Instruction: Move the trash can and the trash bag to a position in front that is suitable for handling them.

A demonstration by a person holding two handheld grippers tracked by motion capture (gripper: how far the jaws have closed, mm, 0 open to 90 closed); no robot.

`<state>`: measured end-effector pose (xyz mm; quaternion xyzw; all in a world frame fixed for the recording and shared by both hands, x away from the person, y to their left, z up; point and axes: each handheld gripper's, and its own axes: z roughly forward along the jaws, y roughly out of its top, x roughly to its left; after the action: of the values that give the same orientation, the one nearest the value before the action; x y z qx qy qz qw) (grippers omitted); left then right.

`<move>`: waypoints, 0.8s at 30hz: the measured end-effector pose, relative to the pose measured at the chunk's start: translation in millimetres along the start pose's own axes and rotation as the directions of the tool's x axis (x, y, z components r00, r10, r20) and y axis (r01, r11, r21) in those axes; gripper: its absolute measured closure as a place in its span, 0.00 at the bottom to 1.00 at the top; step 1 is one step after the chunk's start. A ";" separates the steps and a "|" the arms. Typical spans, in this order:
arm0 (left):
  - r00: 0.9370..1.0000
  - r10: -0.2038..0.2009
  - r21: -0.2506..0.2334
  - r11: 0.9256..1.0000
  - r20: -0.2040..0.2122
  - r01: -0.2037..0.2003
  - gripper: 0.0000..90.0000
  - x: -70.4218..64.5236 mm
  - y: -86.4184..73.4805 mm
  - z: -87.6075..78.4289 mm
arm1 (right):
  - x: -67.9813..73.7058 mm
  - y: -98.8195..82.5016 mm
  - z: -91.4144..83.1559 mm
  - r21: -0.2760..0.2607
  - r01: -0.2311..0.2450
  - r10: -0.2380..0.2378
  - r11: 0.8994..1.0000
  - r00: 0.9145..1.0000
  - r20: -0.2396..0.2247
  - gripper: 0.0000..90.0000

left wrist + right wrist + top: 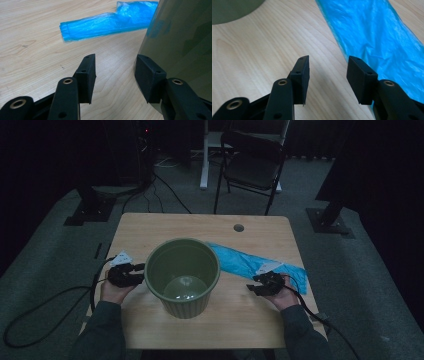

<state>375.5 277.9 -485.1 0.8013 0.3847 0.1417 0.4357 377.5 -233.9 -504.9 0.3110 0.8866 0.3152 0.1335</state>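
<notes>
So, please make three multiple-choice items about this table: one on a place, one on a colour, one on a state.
1. Where does the blue bag lie?
A. inside the bin
B. on the table, by the right tongs
C. on the floor

2. Which colour is the bin?
A. olive green
B. red
C. white

3. How do the right tongs stand?
A. shut on the bag
B. open, holding nothing
C. shut on the bin

Key: 1 B, it lies flat on the wood; 2 A, green wall; 3 B, bare wood between the jaws.
</notes>
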 end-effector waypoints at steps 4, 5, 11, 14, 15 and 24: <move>1.000 0.005 0.003 1.000 0.004 -0.005 0.57 -1.5 0.1 1.0 | -5.8 -1.8 0.2 0.000 -0.016 0.016 1.000 1.000 0.013 0.59; 1.000 0.009 0.005 1.000 0.007 -0.009 0.57 -2.3 0.3 1.5 | -10.2 -3.0 -0.6 -0.005 -0.032 0.032 0.999 0.999 0.022 0.58; 1.000 0.015 0.003 1.000 0.013 -0.015 0.57 -6.0 -0.9 -0.7 | -18.5 -6.5 -2.2 -0.013 -0.056 0.057 0.998 0.997 0.043 0.58; 1.000 0.019 0.002 1.000 0.014 -0.019 0.57 -7.9 -1.8 -2.4 | -24.3 -8.9 -2.6 -0.013 -0.070 0.070 0.997 0.996 0.063 0.58; 1.000 0.019 0.002 1.000 0.014 -0.019 0.57 -7.9 -1.8 -2.4 | -24.3 -8.9 -2.6 -0.013 -0.070 0.070 0.997 0.996 0.063 0.58; 0.999 0.034 0.003 0.999 0.030 -0.034 0.57 -16.4 -2.5 -5.5 | -39.7 -18.1 -2.9 -0.003 -0.114 0.114 0.993 0.988 0.105 0.58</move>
<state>360.3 269.8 -482.2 0.8105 0.3648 0.1364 0.4376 398.4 -271.5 -512.7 0.3777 0.8596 0.3040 0.1612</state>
